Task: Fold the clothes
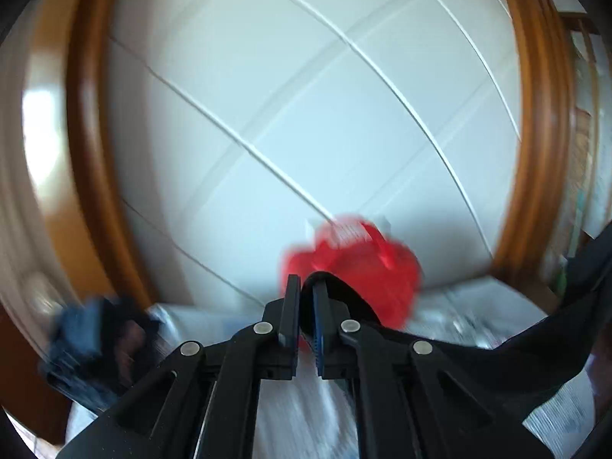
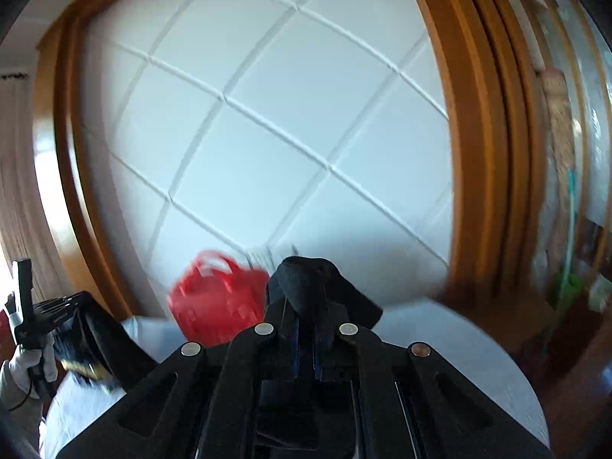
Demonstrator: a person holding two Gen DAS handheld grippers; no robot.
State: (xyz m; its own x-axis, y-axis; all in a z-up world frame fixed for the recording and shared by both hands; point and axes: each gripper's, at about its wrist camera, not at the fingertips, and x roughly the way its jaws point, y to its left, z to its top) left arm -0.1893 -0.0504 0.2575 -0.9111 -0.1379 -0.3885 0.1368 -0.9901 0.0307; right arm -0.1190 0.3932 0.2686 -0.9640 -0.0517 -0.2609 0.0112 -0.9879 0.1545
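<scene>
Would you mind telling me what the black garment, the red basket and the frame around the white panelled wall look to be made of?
Black garment: soft matte fabric, probably knit; it drapes limply over the fingers. Red basket: glossy moulded plastic, going by its thin handles, though blurred. Frame: varnished wood or wood-look trim, orange-brown with a sheen.

Red basket [image 2: 218, 298], white panelled wall [image 2: 267, 134]

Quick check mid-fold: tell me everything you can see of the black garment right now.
The black garment is dark, matte, knit-looking cloth. The right claw is shut on a bunched fold that humps over its tips. The left claw is shut on another edge, and from there the cloth trails off in a band to that view's right. It is lifted before the white quilted headboard.
</scene>
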